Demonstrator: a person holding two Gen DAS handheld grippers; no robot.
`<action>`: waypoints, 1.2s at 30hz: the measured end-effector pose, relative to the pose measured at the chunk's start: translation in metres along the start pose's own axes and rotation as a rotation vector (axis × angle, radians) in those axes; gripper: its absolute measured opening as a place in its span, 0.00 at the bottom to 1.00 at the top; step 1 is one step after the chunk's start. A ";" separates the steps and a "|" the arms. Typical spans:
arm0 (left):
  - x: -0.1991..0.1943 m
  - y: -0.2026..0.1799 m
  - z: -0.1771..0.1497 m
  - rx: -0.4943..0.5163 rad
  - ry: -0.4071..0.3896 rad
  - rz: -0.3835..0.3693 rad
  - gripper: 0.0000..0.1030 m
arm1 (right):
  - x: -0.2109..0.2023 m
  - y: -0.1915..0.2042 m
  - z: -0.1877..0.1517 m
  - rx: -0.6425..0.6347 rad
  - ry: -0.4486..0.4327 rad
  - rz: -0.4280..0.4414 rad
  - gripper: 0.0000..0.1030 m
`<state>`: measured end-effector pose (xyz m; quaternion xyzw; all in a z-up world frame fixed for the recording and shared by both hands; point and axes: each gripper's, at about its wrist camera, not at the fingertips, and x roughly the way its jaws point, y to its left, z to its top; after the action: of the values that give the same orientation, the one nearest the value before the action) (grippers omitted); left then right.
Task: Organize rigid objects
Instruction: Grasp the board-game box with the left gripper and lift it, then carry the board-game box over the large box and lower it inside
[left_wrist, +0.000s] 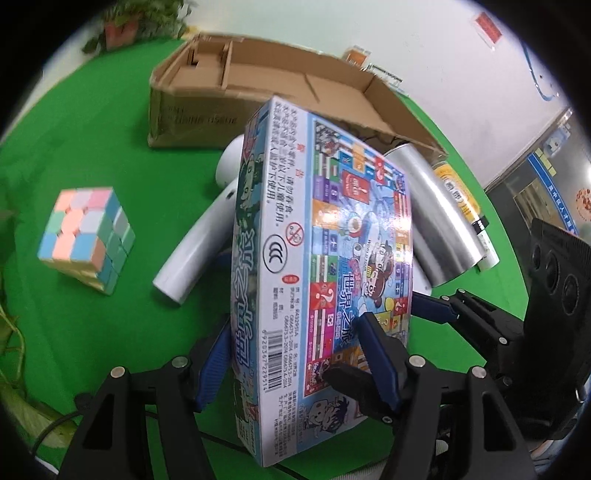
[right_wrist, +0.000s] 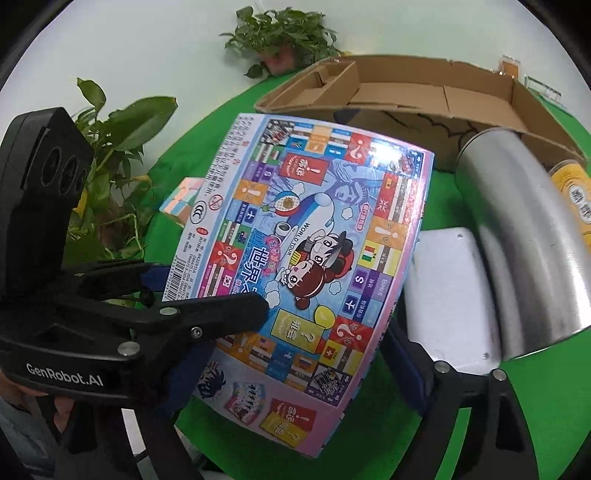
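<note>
Left hand-held gripper (left_wrist: 295, 354) is clamped on the game box (left_wrist: 314, 266) — blue pads pinch its two broad faces near the close end. Box is up off the green worktop (left_wrist: 92, 147), standing on edge in the left wrist view, barcode side w/ CCC mark facing up-left, printed board face to the right. Long axis runs away from the camera, far end aimed at the cardboard box (left_wrist: 258, 77) at the back.

Right hand-held gripper (right_wrist: 288, 373) straddles the same game box from its near end; one blue finger shows at each long edge, but whether they actually press the box, can't tell. In the right wrist view the printed face tilts up toward the lens, far end again toward the open carton.

Behind/under the game box: silver can (left_wrist: 436, 218) lying on its side, yellow-label tube (left_wrist: 461, 195) just beside it, white tube (left_wrist: 195, 251) lying angled to the left. Pastel cube (left_wrist: 86, 236) sits well apart on the left. Potted plant (right_wrist: 284, 40) at the back edge.
</note>
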<state>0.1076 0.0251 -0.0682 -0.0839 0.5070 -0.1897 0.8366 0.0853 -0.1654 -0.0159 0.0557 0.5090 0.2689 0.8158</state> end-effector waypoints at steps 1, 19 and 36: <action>-0.003 -0.006 0.002 0.013 -0.017 0.009 0.65 | -0.007 0.000 0.001 -0.003 -0.016 -0.009 0.80; -0.038 -0.052 0.068 0.153 -0.238 -0.022 0.65 | -0.081 -0.019 0.056 0.006 -0.238 -0.144 0.76; -0.052 -0.056 0.141 0.186 -0.341 -0.034 0.65 | -0.094 -0.025 0.136 -0.030 -0.306 -0.199 0.76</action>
<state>0.1973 -0.0120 0.0595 -0.0455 0.3367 -0.2328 0.9113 0.1797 -0.2083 0.1151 0.0332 0.3780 0.1826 0.9070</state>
